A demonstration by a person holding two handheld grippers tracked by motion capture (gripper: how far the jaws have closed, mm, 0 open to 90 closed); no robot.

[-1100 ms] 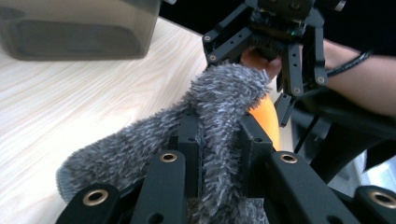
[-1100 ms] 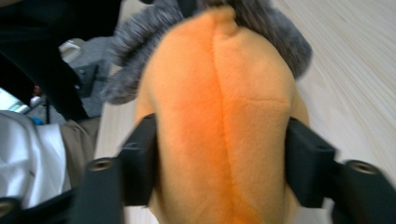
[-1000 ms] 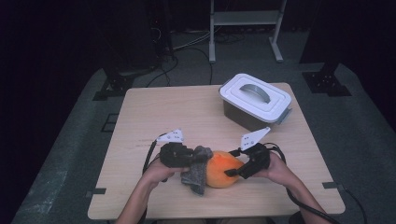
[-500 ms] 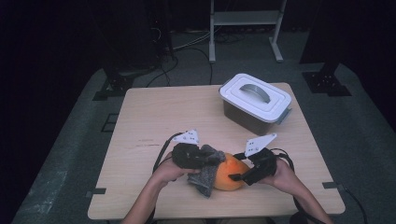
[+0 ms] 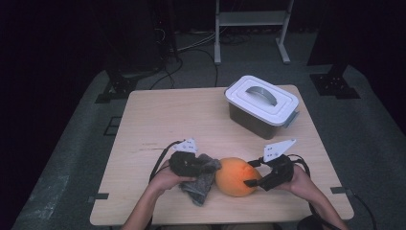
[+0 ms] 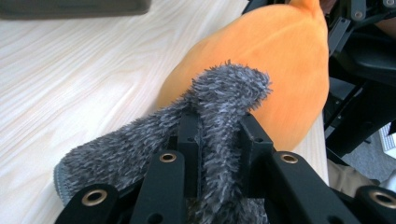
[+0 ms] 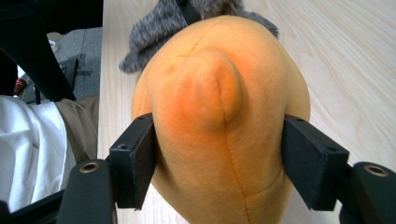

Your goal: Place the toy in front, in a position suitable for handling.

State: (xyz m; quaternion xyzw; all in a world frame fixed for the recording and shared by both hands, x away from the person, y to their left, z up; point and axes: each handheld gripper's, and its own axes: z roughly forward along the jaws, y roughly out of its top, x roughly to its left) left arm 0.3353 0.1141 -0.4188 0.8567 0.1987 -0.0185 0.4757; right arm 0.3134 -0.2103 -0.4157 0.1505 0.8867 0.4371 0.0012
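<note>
Pale wooden table (image 5: 191, 115) (lidded container (image 5: 261, 105) aboard) stands on grey carpet (image 5: 72, 158).

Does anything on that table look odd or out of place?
Nothing looks spilled or broken. The one oddity: the orange plush bulges between the right gripper jaws that squeeze its sides, while the left gripper pinches a fold of grey fuzzy cloth against it. The lidded box sits closed.

A rounded orange plush toy (image 5: 235, 176) with stitched seams lies on its side near the table's front edge — a shaggy grey cloth (image 5: 203, 178) bunched touching its left.
</note>
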